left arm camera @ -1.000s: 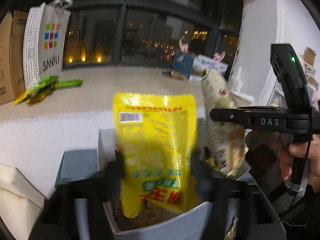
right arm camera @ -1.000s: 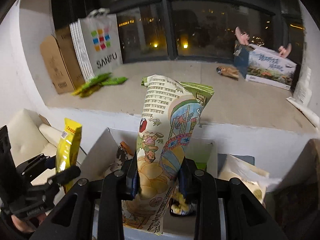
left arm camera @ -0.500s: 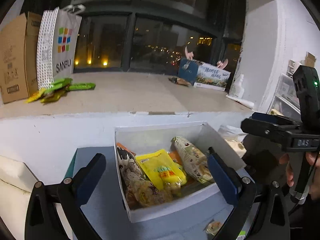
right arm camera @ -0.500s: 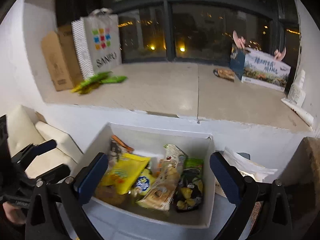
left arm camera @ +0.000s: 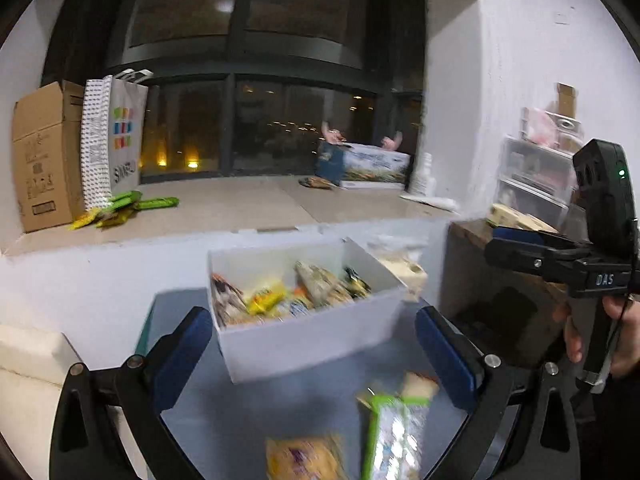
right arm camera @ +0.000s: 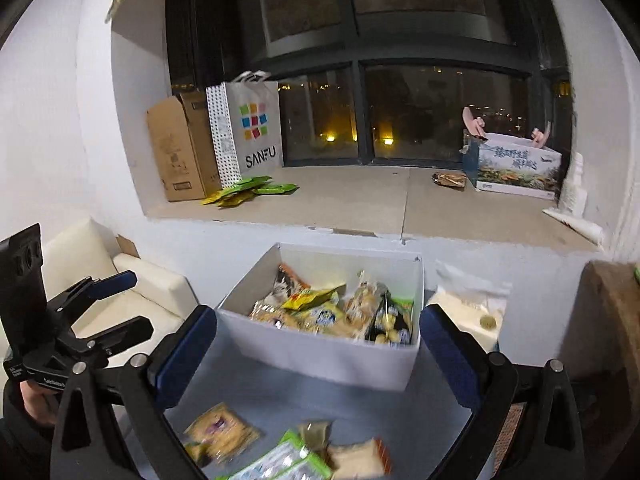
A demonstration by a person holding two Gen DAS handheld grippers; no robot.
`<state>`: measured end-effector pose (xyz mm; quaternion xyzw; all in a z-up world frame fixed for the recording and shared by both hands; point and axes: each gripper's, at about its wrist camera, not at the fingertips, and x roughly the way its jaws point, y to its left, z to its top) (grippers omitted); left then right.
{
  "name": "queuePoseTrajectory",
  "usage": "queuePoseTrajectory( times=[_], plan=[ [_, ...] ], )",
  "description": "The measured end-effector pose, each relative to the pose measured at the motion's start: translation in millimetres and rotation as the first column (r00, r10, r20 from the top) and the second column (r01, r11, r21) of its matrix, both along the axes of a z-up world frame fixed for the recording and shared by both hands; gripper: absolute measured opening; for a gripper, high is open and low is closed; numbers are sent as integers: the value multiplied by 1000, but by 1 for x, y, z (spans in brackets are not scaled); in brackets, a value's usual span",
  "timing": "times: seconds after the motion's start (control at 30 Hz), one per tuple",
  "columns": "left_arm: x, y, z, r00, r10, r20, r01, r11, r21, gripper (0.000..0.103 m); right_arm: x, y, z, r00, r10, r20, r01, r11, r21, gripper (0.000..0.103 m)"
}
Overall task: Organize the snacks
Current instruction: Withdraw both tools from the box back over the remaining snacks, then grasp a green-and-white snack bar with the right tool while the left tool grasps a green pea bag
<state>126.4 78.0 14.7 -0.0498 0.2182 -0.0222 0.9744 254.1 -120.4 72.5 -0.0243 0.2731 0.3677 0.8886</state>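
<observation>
Both your grippers have just sprung wide, nothing between the pads: left gripper [left arm camera: 316, 344], right gripper [right arm camera: 318, 350]. In the left view your right gripper sits at 3 o'clock, your hand on its handle partly cut by the frame edge.

Hard to read: the packets in the white box [right arm camera: 320, 354] are a blurred heap; a yellow pouch [right arm camera: 310, 300] lies on top, the brands are illegible. The loose snack packets at 6 o'clock are smeared and clipped by the bottom edge: a yellow packet [right arm camera: 220, 434], a green-edged packet [right arm camera: 280, 462], a pale one [right arm camera: 358, 458]. A white bag [right arm camera: 468, 308] at the box's 3 o'clock is half hidden behind your gripper finger.

The box sits on a grey-blue tabletop [right arm camera: 280, 392], against a white wall below a stone window ledge [right arm camera: 360, 200]. On the ledge: a cardboard carton [right arm camera: 176, 152] and a SANFU shopping bag [right arm camera: 248, 132] at 10 o'clock, green packets [right arm camera: 252, 190] lying in front of them, a printed box [right arm camera: 516, 168] at 2 o'clock. Dark windows behind, with city lights. A cream sofa [right arm camera: 120, 280] at 9 o'clock.
</observation>
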Motion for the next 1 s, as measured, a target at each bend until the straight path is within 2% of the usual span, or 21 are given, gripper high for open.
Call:
queuePoseTrajectory(
  times=[0.13, 0.3, 0.4, 0.47, 0.57, 0.73, 0.87, 1.0],
  plan=[
    [-34, -12, -20, 1000, -14, -23, 14, 1000, -9, 103, -36, -24, -16, 1000, -2, -6, 2, 1000, 21, 103],
    [-64, -17, -49, 997, -14, -74, 9, 997, -76, 103, -72, -49, -63, 990, 7, -142, 0, 999, 49, 103],
    [-78, -17, -63, 995, 19, -101, -26, 997, -69, 103, -85, -59, -95, 970, 4, -244, 9, 999, 52, 103],
    [-85, -15, -69, 993, 43, -111, -51, 996, -71, 103, -87, -61, -109, 961, -14, -277, 27, 999, 40, 103],
    [-90, -12, -73, 991, 57, -121, -67, 995, -75, 103, -85, -52, -132, 946, -37, -322, 31, 999, -24, 103],
    [-95, -5, -78, 989, 79, -127, -91, 992, -92, 103, -77, -22, -152, 939, -105, -328, 58, 987, -150, 103],
    [-97, 0, -84, 988, 77, -135, -90, 991, -96, 103, -66, 1, -165, 920, -153, -360, 84, 976, -201, 103],
    [-102, 1, -93, 986, 70, -151, -86, 991, -105, 103, -47, 23, -182, 868, -186, -460, 105, 975, -195, 103]
  ],
)
